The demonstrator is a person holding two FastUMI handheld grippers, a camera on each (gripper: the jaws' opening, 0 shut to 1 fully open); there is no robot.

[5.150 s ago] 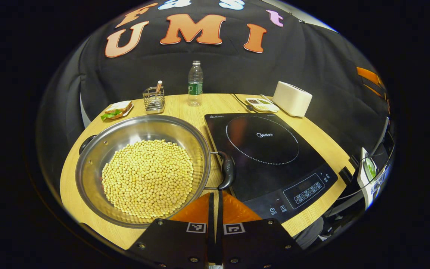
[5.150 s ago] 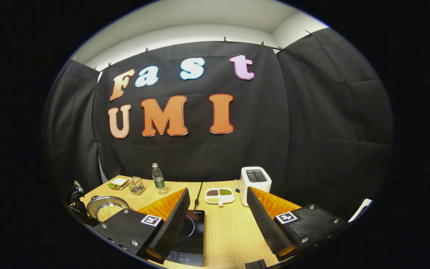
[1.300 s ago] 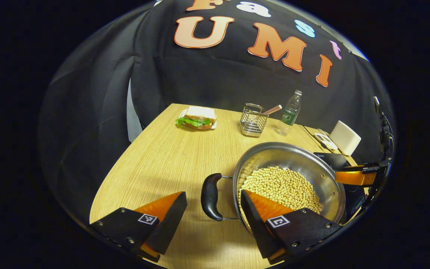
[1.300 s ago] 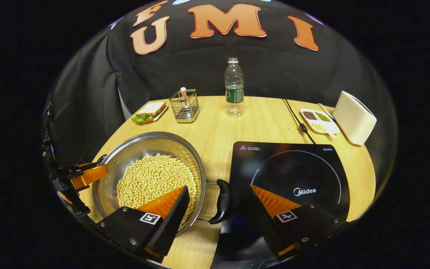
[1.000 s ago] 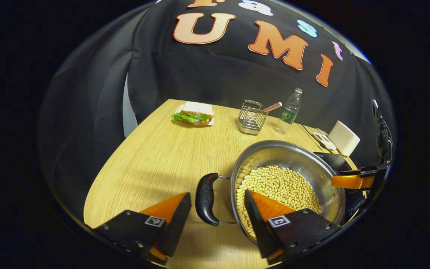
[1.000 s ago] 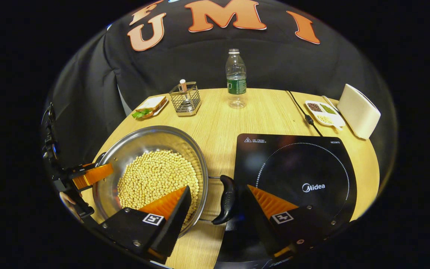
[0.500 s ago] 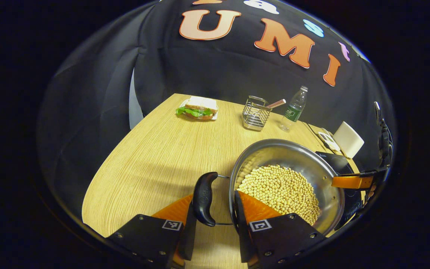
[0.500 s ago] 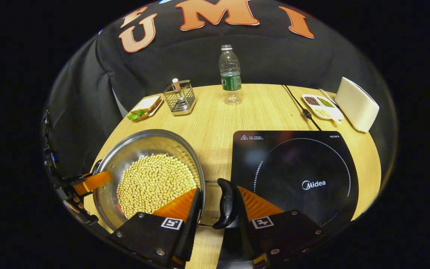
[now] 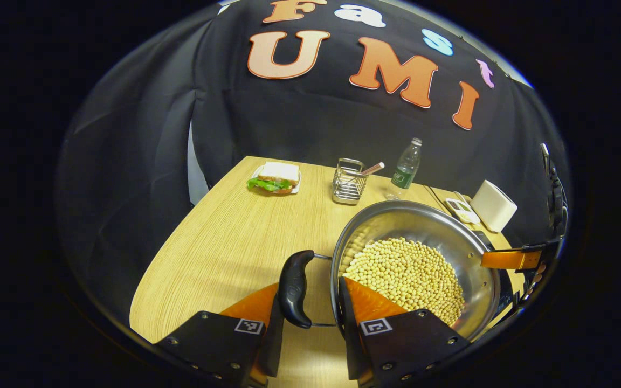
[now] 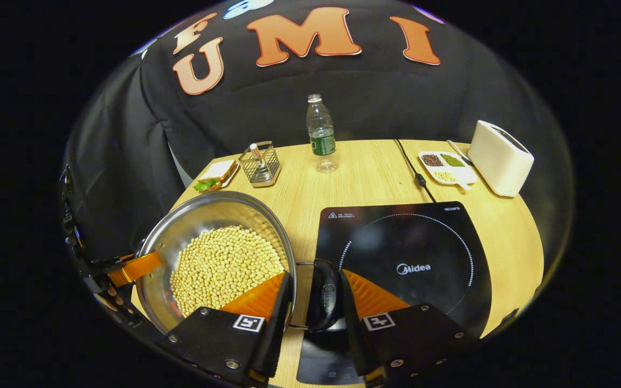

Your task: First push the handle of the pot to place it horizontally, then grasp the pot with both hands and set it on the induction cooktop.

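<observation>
The steel pot (image 9: 440, 231) holds yellow soybeans (image 9: 407, 272) and lies to the left of the black induction cooktop (image 10: 413, 258). Its two black handles point out sideways. In the left gripper view my left gripper (image 9: 309, 285) is shut on the pot's left handle (image 9: 293, 288). In the right gripper view my right gripper (image 10: 316, 275) is shut on the right handle (image 10: 325, 302), which overlaps the cooktop's near left edge. Each gripper shows at the pot's far rim in the other view: the right gripper (image 9: 510, 260), the left gripper (image 10: 135, 268).
At the back of the wooden table (image 10: 364, 172) stand a sandwich on a plate (image 10: 216, 175), a wire holder (image 10: 259, 164), a water bottle (image 10: 320, 134), a divided dish of beans (image 10: 445, 164) and a white toaster (image 10: 499, 156). The cooktop's cord (image 10: 413, 161) runs to the back edge.
Both grippers went from open around the handles to shut on them. The pot and grippers then shifted a little toward the cooktop, and the right handle now overlaps its edge.
</observation>
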